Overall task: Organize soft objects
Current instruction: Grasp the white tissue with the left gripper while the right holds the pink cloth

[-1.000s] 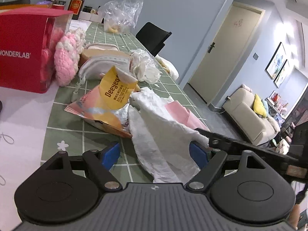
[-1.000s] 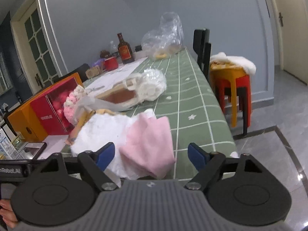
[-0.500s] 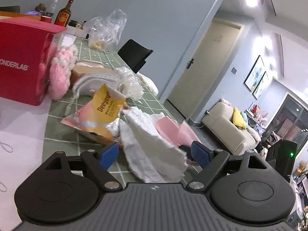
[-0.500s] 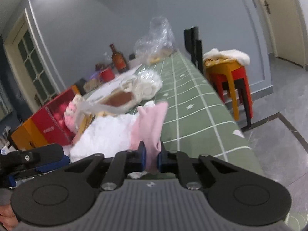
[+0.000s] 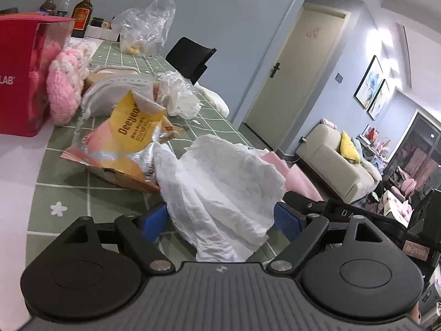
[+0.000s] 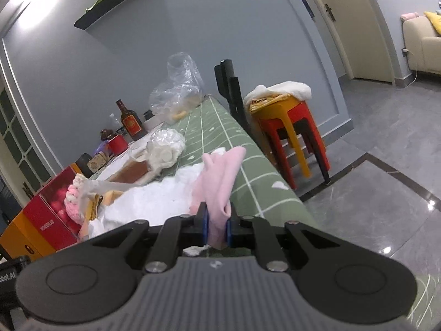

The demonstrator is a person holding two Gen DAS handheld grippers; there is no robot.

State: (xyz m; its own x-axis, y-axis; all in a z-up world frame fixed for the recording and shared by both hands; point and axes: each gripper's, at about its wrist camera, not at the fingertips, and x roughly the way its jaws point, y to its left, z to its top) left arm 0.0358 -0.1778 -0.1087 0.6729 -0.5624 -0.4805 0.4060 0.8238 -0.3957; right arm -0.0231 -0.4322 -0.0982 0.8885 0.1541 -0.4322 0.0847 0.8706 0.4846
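Left wrist view: the left gripper (image 5: 220,222) is spread wide open at bottom center, a crumpled white cloth (image 5: 223,184) bunched between its blue pads (image 5: 286,220) but not pinched. Just behind it, center left, a yellow snack bag (image 5: 132,135) reads "Deeyeo". The red box (image 5: 24,77) at upper left shows "LAB", with a pink knit thing (image 5: 64,93) leaning on it.

Right wrist view: the right gripper (image 6: 217,227) is clamped tight on a pink cloth (image 6: 220,184) at center frame, near the edge of the green checked tablecloth (image 6: 261,176). A brown bottle (image 6: 132,122) with a red label sits mid-left, text too small to read.
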